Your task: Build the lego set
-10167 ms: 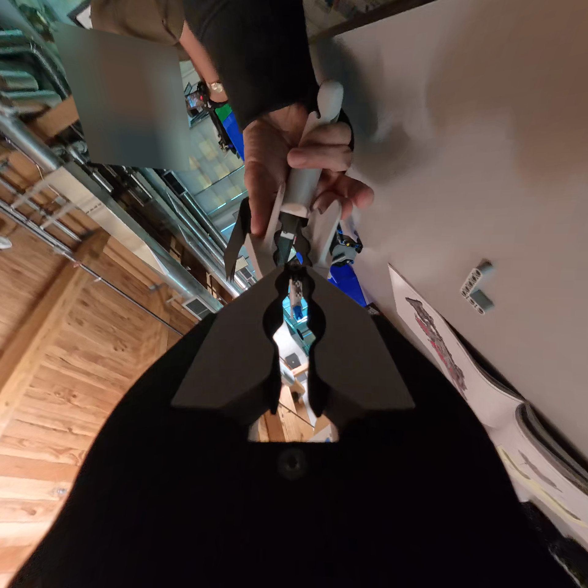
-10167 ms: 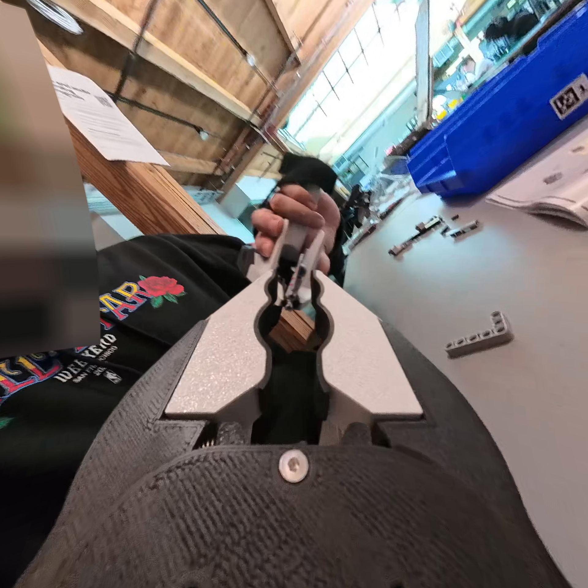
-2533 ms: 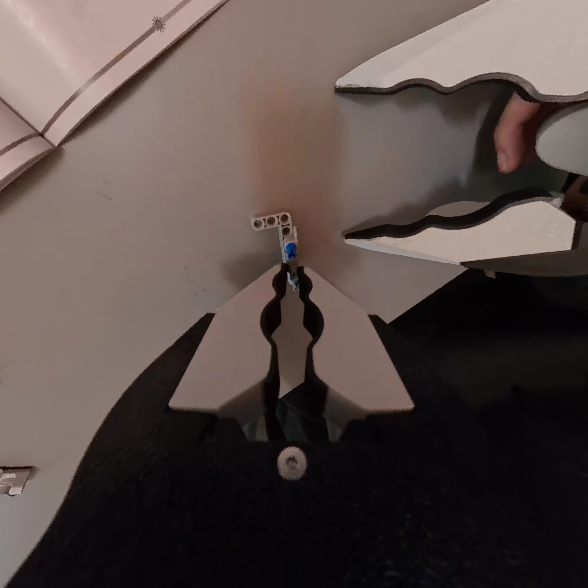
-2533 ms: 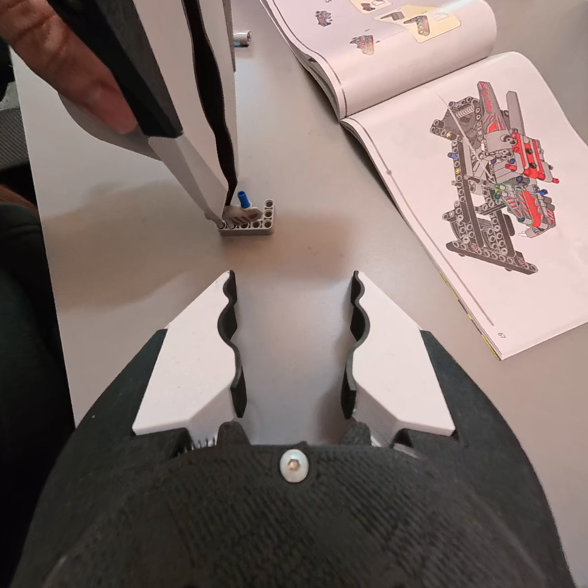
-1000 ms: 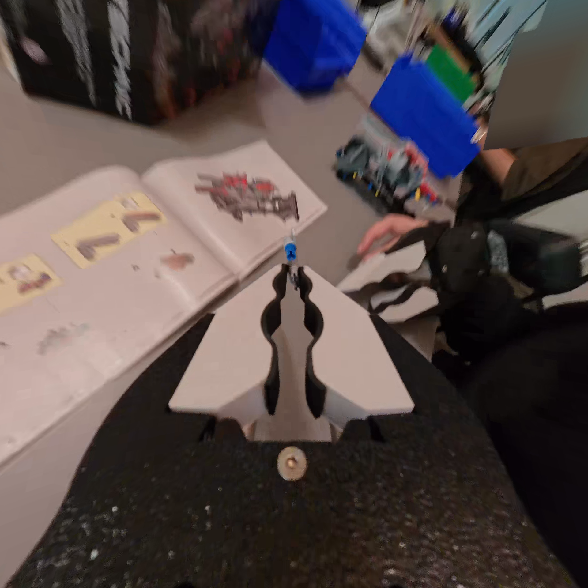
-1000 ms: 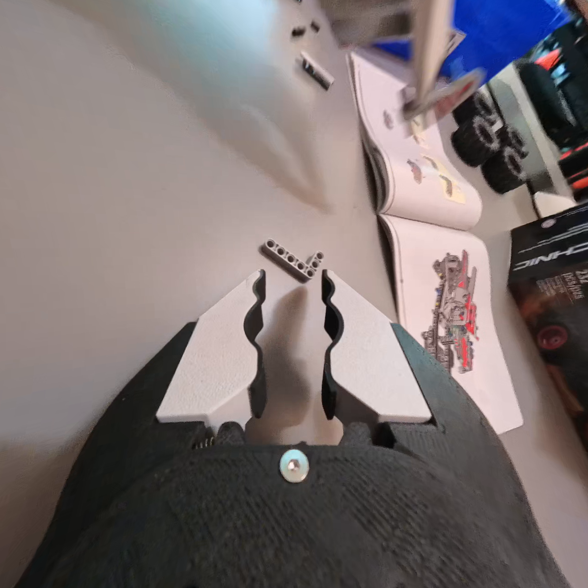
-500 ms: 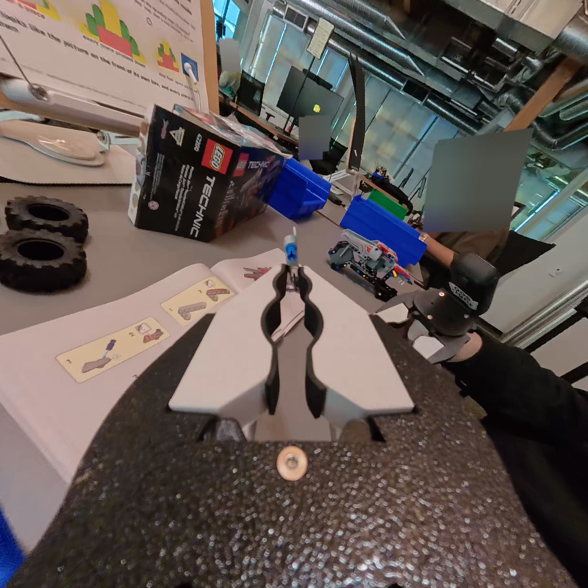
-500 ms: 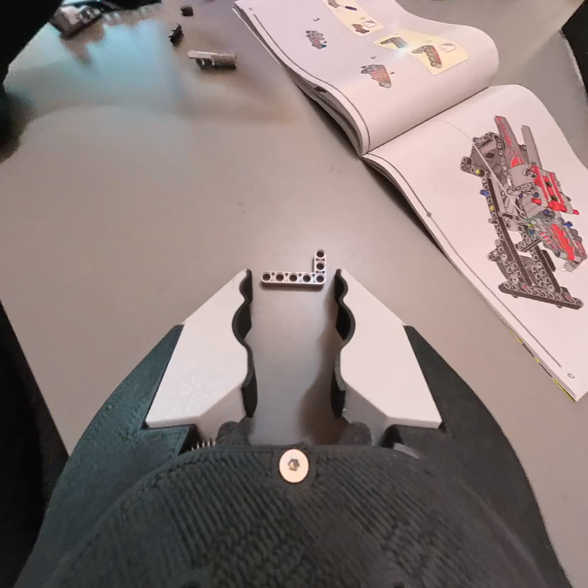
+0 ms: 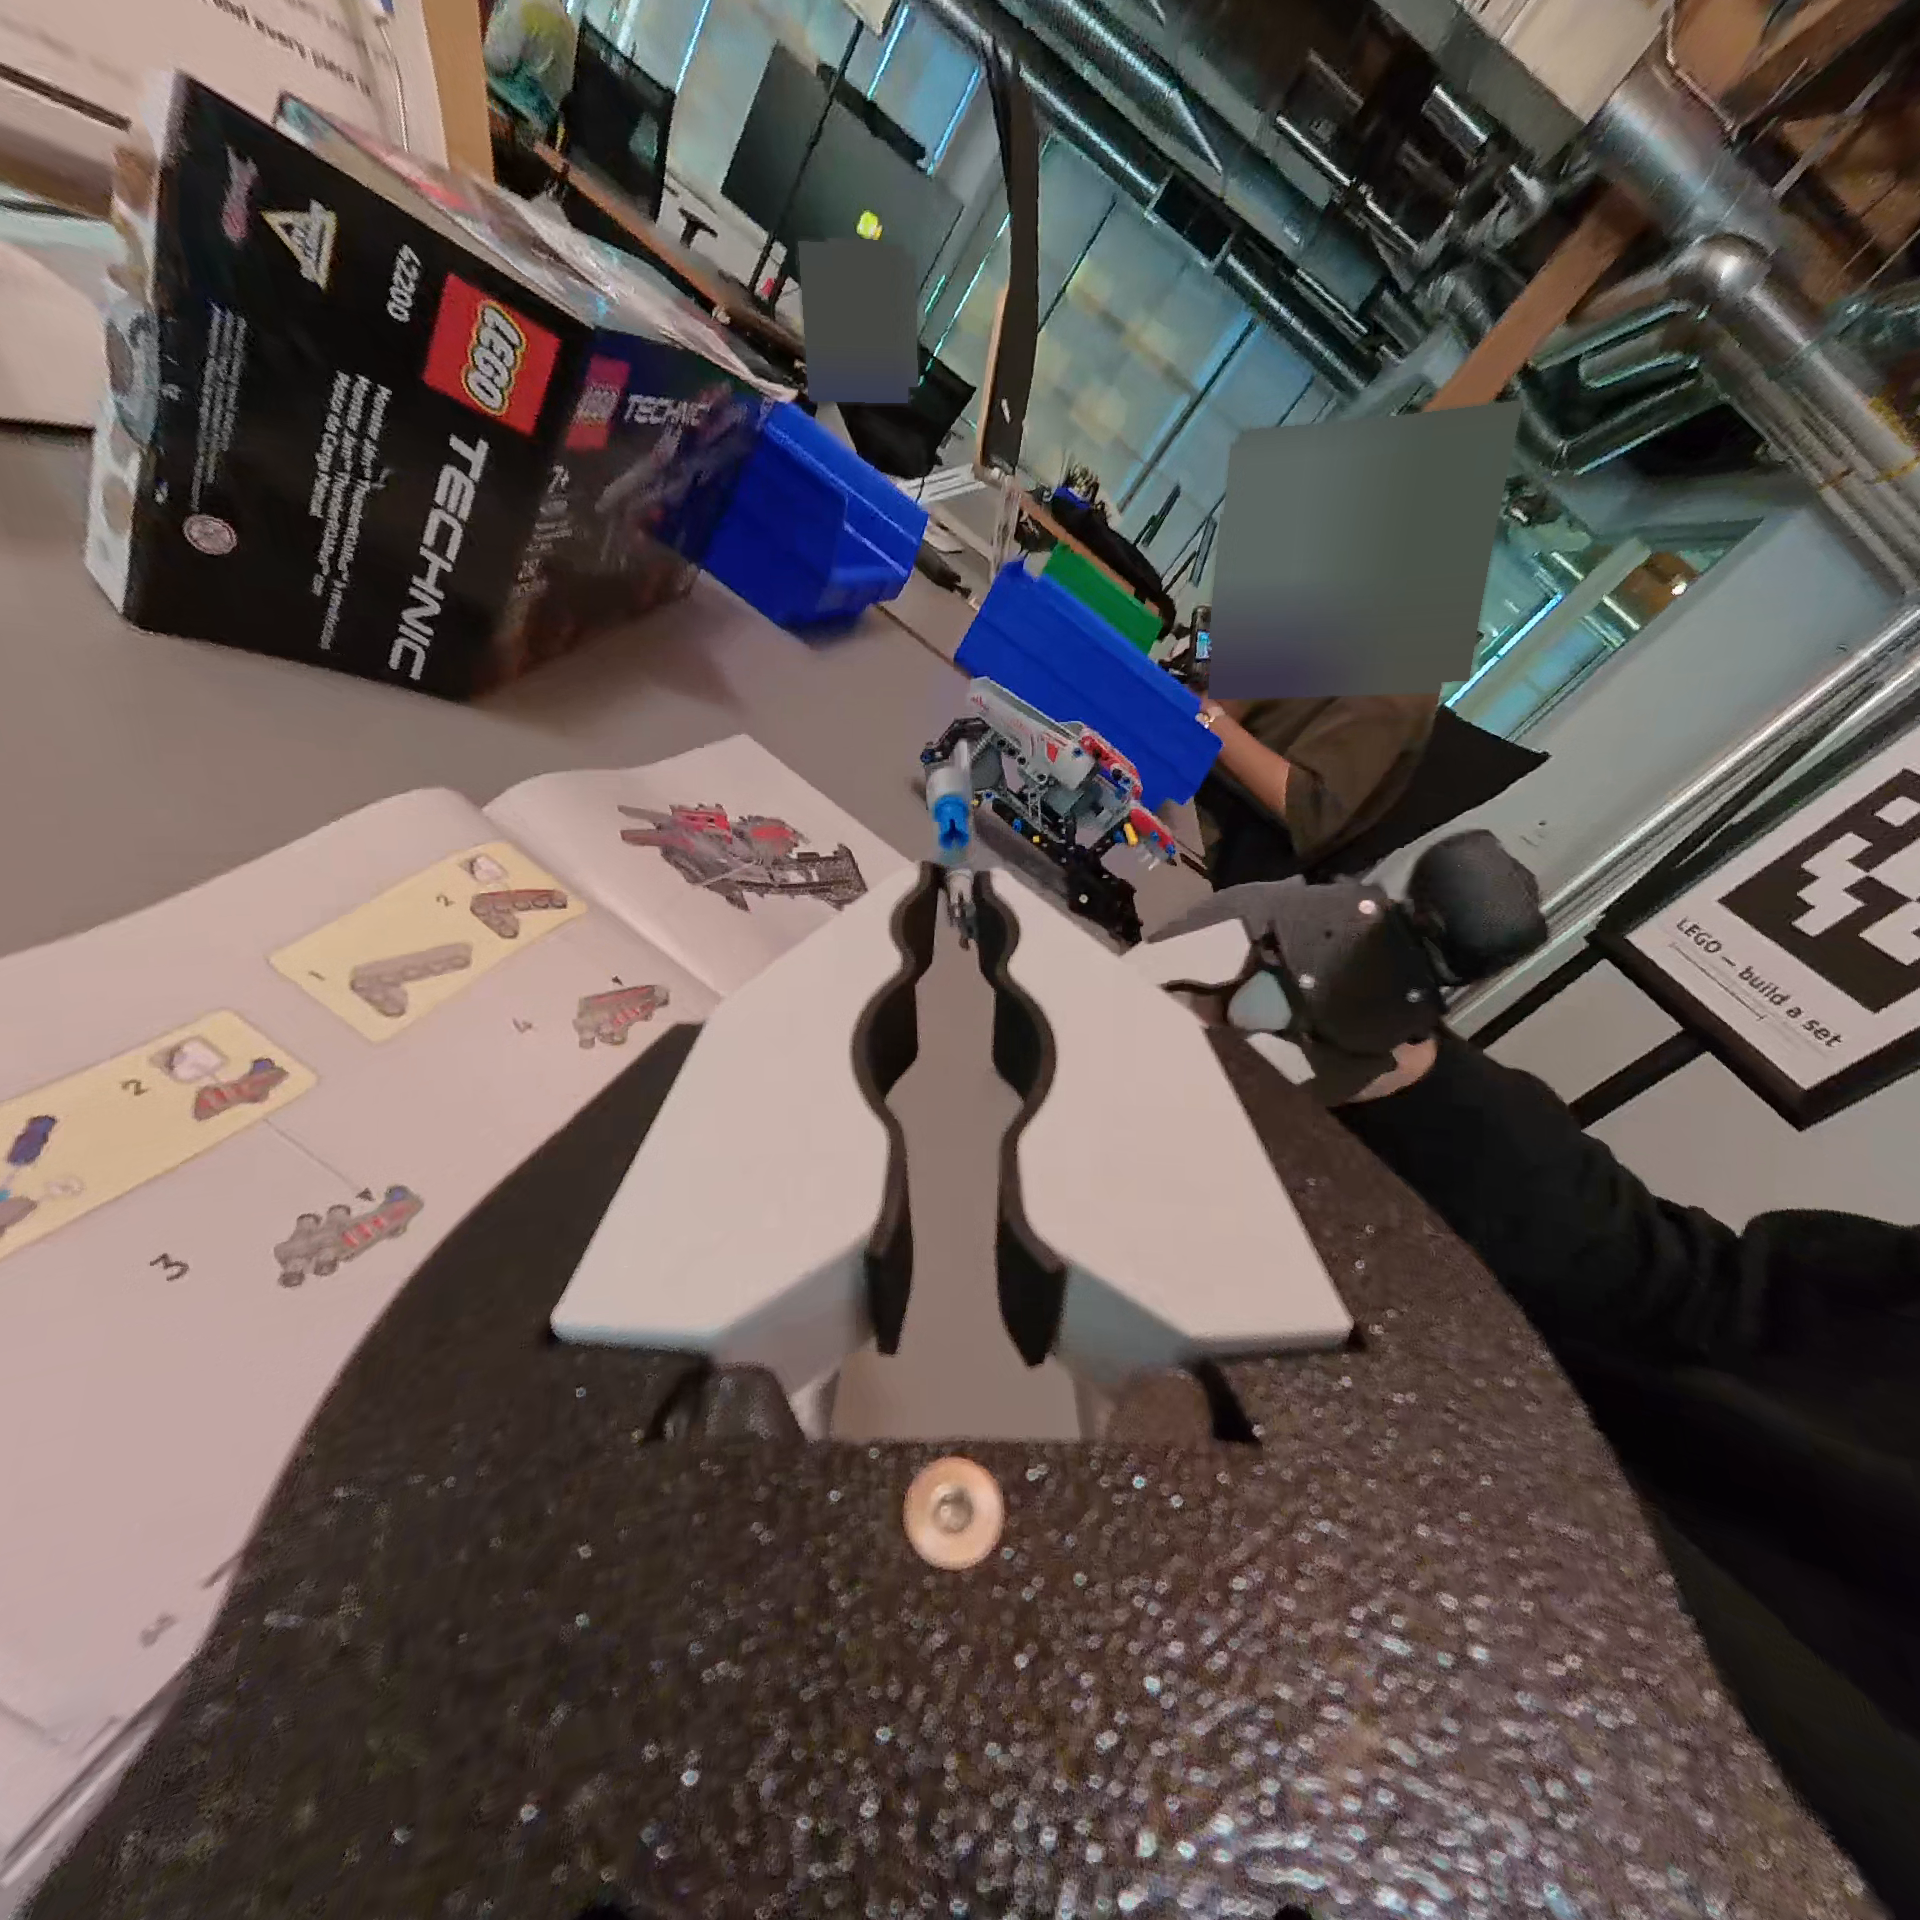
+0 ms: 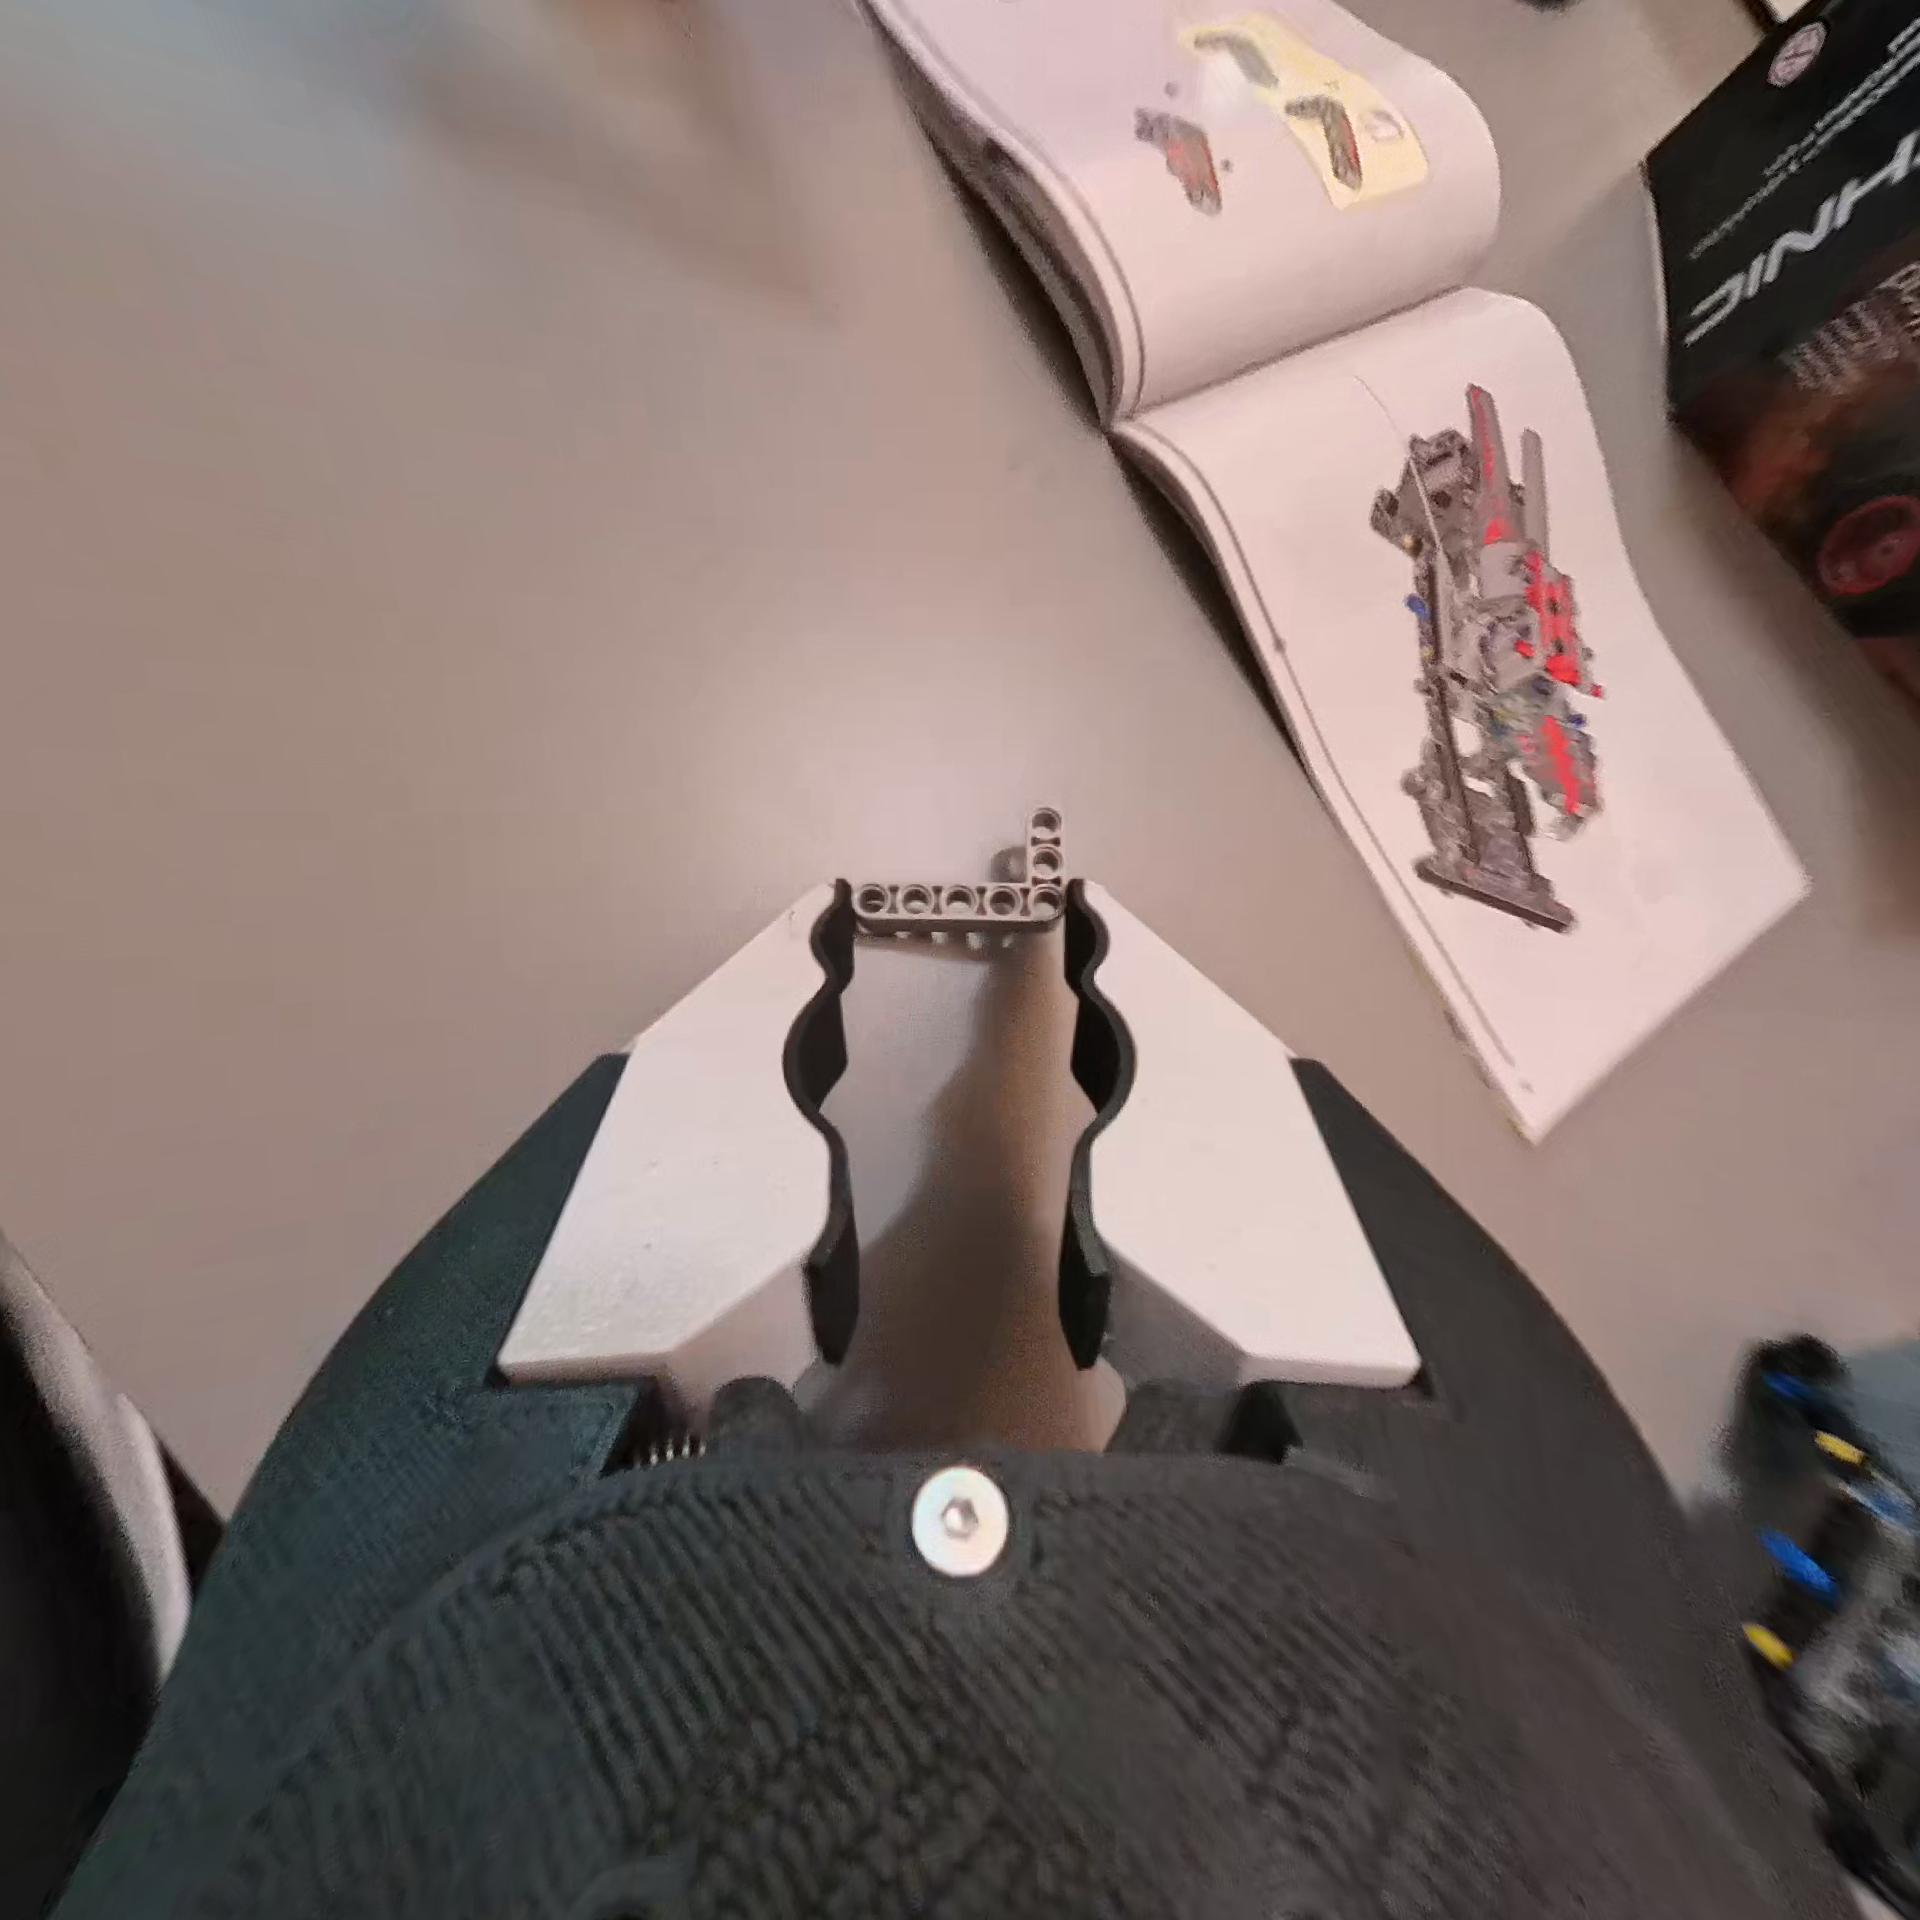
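My left gripper is shut on a small grey piece with a blue pin, held upright above the table. My right gripper is shut on a grey L-shaped beam. Its fingertips press on the two ends of the beam's long arm, just over the grey table. The beam's short arm points away from me at the right. The right gripper also shows in the left wrist view, low over the table at the right. A partly built model stands beyond the left gripper.
An open instruction booklet lies right of the beam and also shows in the left wrist view. A black set box and blue bins stand behind it. A person sits across the table. Model parts lie at the lower right. The gap from one gripper's tips to the other's is roughly 20 cm.
My right gripper has closed its jaws onto the ends of the L-shaped beam, which lay free between them before. My left gripper has moved a little, still holding the blue-pin piece.
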Available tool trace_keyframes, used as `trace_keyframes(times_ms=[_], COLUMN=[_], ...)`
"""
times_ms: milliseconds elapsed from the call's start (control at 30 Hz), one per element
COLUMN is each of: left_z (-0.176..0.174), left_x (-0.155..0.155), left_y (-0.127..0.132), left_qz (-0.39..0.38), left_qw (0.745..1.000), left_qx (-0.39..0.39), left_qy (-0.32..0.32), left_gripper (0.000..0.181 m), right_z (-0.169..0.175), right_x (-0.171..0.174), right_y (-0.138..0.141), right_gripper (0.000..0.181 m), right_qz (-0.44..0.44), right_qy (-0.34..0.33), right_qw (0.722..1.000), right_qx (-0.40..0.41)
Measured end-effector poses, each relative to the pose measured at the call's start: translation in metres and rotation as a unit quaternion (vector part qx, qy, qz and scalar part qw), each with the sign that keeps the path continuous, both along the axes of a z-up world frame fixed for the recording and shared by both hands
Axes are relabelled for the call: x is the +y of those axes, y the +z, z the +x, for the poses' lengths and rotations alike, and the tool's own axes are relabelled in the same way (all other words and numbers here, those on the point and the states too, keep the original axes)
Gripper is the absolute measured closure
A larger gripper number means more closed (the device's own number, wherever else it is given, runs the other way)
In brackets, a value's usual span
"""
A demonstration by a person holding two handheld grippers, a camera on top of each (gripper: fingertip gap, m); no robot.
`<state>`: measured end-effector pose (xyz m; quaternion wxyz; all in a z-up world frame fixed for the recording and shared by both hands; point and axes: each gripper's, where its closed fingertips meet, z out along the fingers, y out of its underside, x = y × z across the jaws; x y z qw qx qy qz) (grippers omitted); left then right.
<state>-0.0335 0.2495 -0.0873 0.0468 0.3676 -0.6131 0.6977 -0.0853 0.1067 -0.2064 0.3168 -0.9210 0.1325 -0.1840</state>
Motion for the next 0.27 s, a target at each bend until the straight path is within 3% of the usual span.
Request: trace_keyframes(times_ms=[33,167,267], left_z=[0.000,-0.005,-0.020], left_x=[-0.005,-0.029,-0.066], left_y=[0.000,-0.006,-0.020], left_qz=[0.000,0.004,0.025], left_qw=[1.000,0.999,0.992], left_qx=[0.005,0.039,0.081], left_qy=[-0.005,-0.034,-0.091], left_gripper=[0.177,0.177,0.176], right_z=[-0.001,-0.003,0.002], right_x=[-0.007,-0.035,-0.044], right_y=[0.002,0.012,0.021], right_gripper=[0.142,0.142,0.142], right_qz=[-0.035,-0.182,-0.224], right_qy=[-0.001,0.019,0.032], right_qw=[0.999,0.980,0.967], right_qx=[-0.015,-0.081,-0.115])
